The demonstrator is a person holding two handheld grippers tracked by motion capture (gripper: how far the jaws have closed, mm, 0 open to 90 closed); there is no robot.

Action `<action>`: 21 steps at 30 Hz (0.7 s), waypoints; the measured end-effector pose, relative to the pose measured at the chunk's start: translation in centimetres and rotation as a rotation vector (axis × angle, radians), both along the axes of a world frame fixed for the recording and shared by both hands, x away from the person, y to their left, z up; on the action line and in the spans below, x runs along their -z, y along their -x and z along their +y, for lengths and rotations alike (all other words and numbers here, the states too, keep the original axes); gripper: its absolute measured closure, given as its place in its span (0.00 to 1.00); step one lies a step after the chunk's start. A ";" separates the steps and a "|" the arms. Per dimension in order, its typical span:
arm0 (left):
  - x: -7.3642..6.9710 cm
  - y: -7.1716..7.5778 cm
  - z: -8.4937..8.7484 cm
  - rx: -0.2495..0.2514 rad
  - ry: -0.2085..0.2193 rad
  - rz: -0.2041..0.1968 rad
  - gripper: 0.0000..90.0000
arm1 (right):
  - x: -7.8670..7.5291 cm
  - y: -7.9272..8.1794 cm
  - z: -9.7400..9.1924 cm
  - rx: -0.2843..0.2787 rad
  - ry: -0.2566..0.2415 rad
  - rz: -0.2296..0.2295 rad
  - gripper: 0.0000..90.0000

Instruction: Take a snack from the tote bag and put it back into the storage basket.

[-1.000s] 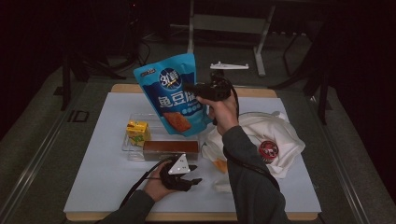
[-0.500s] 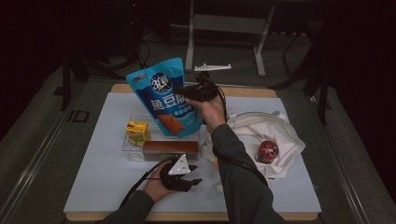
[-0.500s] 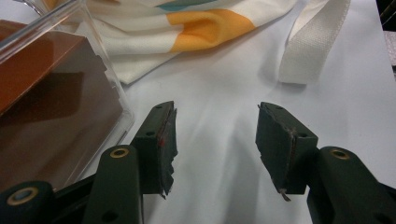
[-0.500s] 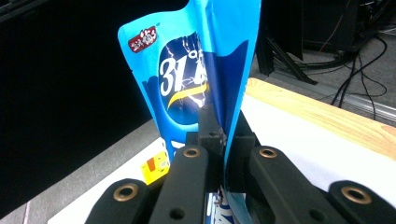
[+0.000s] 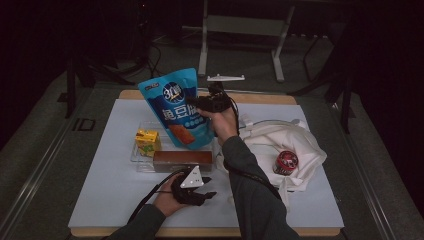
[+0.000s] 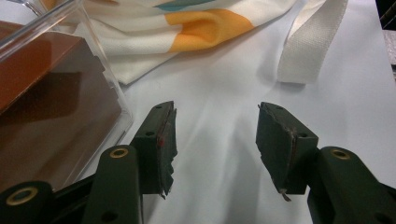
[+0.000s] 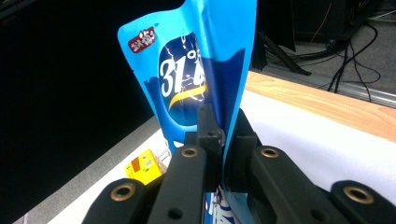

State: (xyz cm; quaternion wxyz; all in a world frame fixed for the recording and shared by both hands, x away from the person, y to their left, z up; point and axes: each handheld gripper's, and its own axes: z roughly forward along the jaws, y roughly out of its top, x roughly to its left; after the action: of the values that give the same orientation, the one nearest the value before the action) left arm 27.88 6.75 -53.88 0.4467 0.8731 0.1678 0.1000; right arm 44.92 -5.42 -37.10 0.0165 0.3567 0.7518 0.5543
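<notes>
A blue snack pouch hangs upright over the clear tray, pinched at its right edge by my right gripper. In the right gripper view the jaws are shut on the blue snack pouch, its edge clamped at my right gripper. My left gripper rests low near the table's front, pointing right. In the left gripper view my left gripper stands open over bare white tabletop, nothing between its pads.
The tray holds a yellow carton and a brown box. A white tote bag with a red-lidded can on it lies to the right. A wooden table edge runs along the back.
My right gripper has carried the pouch leftward and down toward the tray. The left gripper has stayed put.
</notes>
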 end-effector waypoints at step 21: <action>0.0 0.1 0.0 0.004 -0.006 -0.007 0.53 | -0.3 0.1 2.4 0.062 -0.046 -0.011 0.96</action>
State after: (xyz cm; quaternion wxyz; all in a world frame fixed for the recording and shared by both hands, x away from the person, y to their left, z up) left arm 27.79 6.76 -53.85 0.4448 0.8745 0.1640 0.1027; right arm 44.78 -2.98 -36.75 0.0295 0.3773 0.7273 0.5726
